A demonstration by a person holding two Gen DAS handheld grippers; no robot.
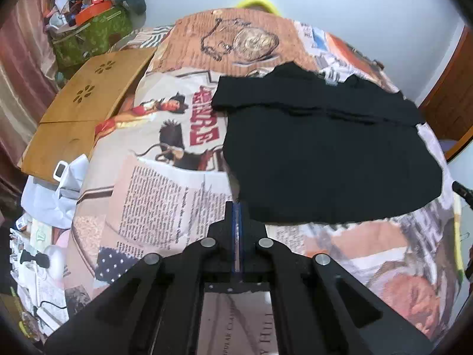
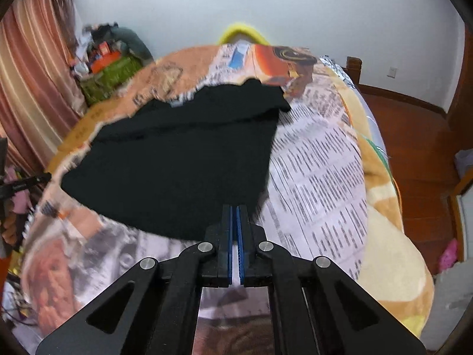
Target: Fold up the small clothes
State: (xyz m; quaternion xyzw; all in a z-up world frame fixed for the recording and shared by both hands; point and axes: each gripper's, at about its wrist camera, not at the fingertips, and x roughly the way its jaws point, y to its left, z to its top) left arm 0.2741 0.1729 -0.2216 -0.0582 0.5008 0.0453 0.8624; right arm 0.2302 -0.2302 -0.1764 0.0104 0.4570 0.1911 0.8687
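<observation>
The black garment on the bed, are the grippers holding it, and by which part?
Yes. The left gripper pinches the black garment at its near left corner, and the right gripper pinches its near right corner.

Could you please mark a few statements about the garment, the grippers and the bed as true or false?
1. The garment is black. True.
2. The left gripper stands wide open. False: its jaws are shut, at the garment's near corner.
3. The right gripper is shut at the garment's near edge. True.
4. The garment lies on a bare wooden table. False: it lies on a printed blanket covering a bed.
5. A wooden board lies left of the garment in the left wrist view. True.
</observation>
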